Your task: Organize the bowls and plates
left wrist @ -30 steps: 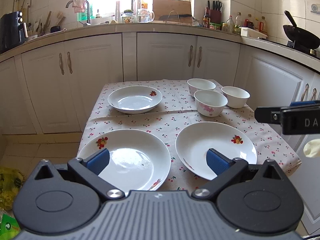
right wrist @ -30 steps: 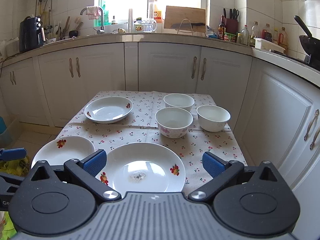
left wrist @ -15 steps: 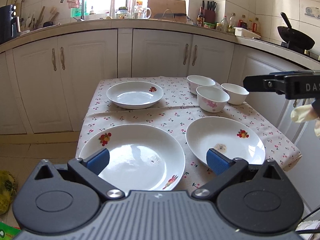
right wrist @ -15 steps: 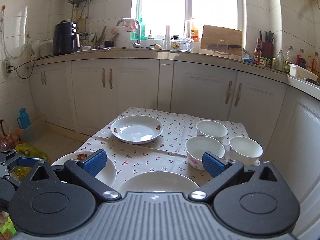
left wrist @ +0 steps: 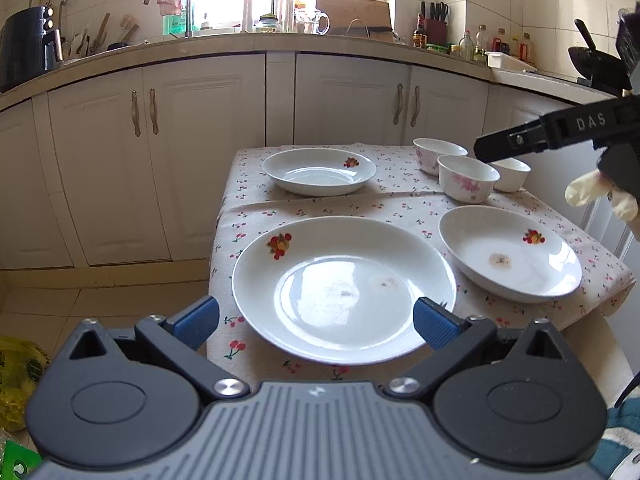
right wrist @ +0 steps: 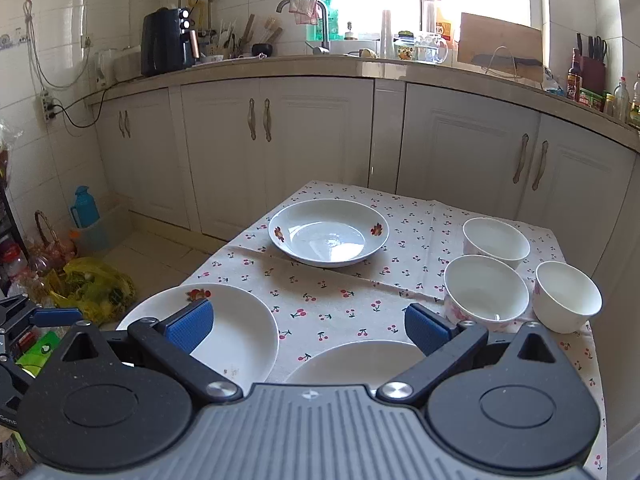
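Note:
Three white plates with fruit prints lie on a cherry-print tablecloth [left wrist: 320, 208]. The near left plate [left wrist: 344, 288] lies just ahead of my open, empty left gripper [left wrist: 316, 320]. The near right plate [left wrist: 508, 254] has a brown stain. The far plate [left wrist: 319, 171] is at the back left. Three white bowls [left wrist: 468, 178] stand together at the back right. My right gripper [right wrist: 308, 326] is open and empty above the near plates, with the far plate [right wrist: 328, 233] and the bowls [right wrist: 486, 292] ahead. The right gripper also shows in the left wrist view [left wrist: 540, 136], raised above the bowls.
White kitchen cabinets [left wrist: 200, 160] and a cluttered counter [left wrist: 320, 40] stand behind the small table. A black air fryer [right wrist: 166, 42] sits on the counter at left. Yellow bags [right wrist: 92, 284] and a blue bottle [right wrist: 84, 206] are on the floor left of the table.
My left gripper has shifted left and now faces the near left plate. My right gripper has risen and turned left, so the near right plate has slid under its body.

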The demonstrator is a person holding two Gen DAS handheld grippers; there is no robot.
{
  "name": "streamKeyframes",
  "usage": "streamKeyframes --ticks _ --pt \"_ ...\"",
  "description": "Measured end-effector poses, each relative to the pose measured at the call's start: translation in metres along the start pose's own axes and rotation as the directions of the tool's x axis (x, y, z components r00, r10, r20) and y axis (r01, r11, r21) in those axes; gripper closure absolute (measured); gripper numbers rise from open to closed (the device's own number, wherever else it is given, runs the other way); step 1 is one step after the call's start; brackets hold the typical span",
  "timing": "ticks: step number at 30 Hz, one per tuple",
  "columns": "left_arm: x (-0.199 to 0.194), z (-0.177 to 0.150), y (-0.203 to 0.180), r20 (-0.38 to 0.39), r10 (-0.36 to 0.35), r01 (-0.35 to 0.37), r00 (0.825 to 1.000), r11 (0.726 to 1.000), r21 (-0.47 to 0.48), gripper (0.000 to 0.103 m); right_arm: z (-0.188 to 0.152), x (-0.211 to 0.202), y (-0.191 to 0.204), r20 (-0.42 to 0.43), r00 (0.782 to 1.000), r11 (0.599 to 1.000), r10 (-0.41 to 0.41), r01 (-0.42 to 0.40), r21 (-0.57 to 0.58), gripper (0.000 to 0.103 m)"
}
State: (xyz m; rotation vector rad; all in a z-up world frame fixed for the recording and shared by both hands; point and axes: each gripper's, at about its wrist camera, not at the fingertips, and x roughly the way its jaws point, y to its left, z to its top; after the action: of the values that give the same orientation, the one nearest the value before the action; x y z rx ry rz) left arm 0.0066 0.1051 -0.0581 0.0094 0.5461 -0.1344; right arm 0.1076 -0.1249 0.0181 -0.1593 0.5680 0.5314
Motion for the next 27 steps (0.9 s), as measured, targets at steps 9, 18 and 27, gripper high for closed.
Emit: streamKeyframes --ticks 9,18,27 --pt "0.014 -0.019 0.013 -0.066 -0.102 0.105 0.993 0.993 0.058 0.001 0.003 0.044 0.014 -0.109 0.991 0.996 0.071 -0.077 -0.052 0.0" --pt "0.032 -0.021 0.023 -0.106 -0.162 0.171 0.981 0.982 0.085 0.001 0.003 0.085 0.021 -0.214 0.966 0.987 0.147 -0.158 -0.035 0.0" --pt "0.043 -0.018 0.023 -0.114 -0.191 0.208 0.975 0.963 0.169 0.001 0.004 0.124 0.022 -0.299 0.927 0.969 0.228 -0.245 -0.02 0.005"
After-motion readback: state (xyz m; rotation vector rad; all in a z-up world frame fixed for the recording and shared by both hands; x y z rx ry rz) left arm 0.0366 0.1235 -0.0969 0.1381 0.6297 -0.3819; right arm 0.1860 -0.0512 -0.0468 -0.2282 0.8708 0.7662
